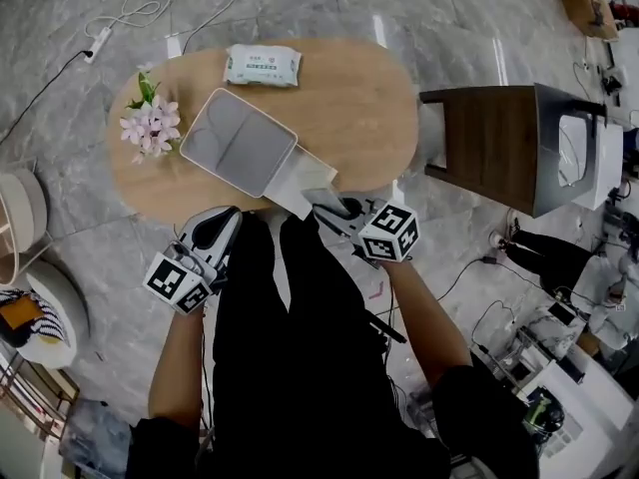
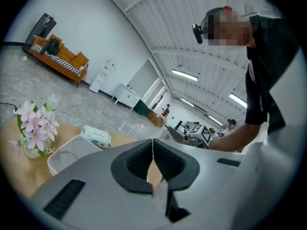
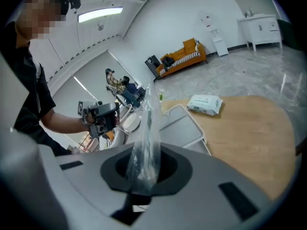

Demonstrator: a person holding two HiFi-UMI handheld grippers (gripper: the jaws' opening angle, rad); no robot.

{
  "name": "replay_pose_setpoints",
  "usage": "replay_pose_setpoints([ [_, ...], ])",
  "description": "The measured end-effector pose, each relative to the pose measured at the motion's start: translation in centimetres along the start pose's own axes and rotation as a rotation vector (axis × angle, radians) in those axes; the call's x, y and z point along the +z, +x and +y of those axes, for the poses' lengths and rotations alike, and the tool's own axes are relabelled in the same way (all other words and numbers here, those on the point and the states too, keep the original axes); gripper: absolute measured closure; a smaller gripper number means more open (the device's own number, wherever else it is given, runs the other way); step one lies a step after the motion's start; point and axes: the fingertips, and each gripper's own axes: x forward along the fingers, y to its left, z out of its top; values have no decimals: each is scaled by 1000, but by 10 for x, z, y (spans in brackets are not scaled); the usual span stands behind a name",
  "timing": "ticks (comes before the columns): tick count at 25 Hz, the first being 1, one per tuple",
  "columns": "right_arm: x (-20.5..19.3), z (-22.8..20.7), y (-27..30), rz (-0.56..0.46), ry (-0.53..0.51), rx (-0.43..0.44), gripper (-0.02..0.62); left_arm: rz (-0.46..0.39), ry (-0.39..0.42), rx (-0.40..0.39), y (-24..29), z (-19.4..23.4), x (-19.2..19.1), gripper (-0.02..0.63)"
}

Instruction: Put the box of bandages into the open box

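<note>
A white and green soft pack (image 1: 262, 65) (image 2: 96, 136) (image 3: 205, 104) lies at the far side of the oval wooden table (image 1: 369, 108). A shallow white open box (image 1: 238, 140) (image 2: 72, 152) (image 3: 180, 128) sits nearer me, left of middle, and is empty. My right gripper (image 1: 324, 203) (image 3: 145, 164) is at the table's near edge, shut on a clear plastic bag (image 1: 305, 183) (image 3: 146, 133) that reaches toward the box's near corner. My left gripper (image 1: 228, 216) (image 2: 152, 145) hovers by the near edge, left of the bag, shut with nothing seen in it.
A small vase of pink flowers (image 1: 152, 123) (image 2: 33, 126) stands on the table's left end beside the box. A dark wooden chair (image 1: 509, 148) stands close to the table's right end. Cables and a power strip (image 1: 98, 38) lie on the marble floor behind.
</note>
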Motion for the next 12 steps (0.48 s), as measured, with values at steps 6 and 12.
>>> replay_pose_setpoints([
  [6, -48, -46, 35, 183, -137, -4, 561, 21, -37, 28, 16, 16, -37, 588],
  [12, -83, -68, 64, 376, -317, 31, 561, 26, -56, 62, 25, 34, -62, 588],
])
